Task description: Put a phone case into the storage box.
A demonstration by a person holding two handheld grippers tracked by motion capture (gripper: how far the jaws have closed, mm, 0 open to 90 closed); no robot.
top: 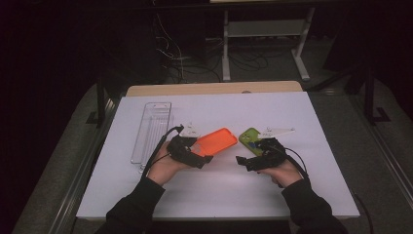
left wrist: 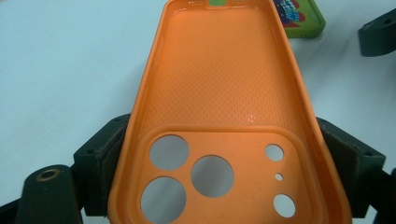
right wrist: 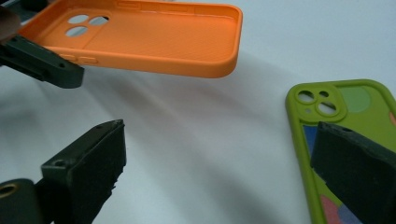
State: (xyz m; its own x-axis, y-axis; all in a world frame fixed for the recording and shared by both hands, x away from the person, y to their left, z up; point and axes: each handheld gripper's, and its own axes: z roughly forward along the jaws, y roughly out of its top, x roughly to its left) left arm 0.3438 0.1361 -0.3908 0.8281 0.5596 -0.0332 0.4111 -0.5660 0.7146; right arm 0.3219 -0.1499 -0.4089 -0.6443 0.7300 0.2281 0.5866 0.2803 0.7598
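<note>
Cases (top: 215, 142) (two): orange, green (top: 250, 140)

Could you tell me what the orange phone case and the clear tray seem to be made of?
Orange phone case: probably soft silicone or rubbery plastic, matte, with a fine dotted texture inside and rounded moulded edges. Clear tray: looks like rigid transparent plastic, glossy, with the table showing through; too small to be sure.

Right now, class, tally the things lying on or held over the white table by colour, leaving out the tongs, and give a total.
Orange phone case: 1
Green phone case: 1
Clear tray: 1
Total: 3
</note>
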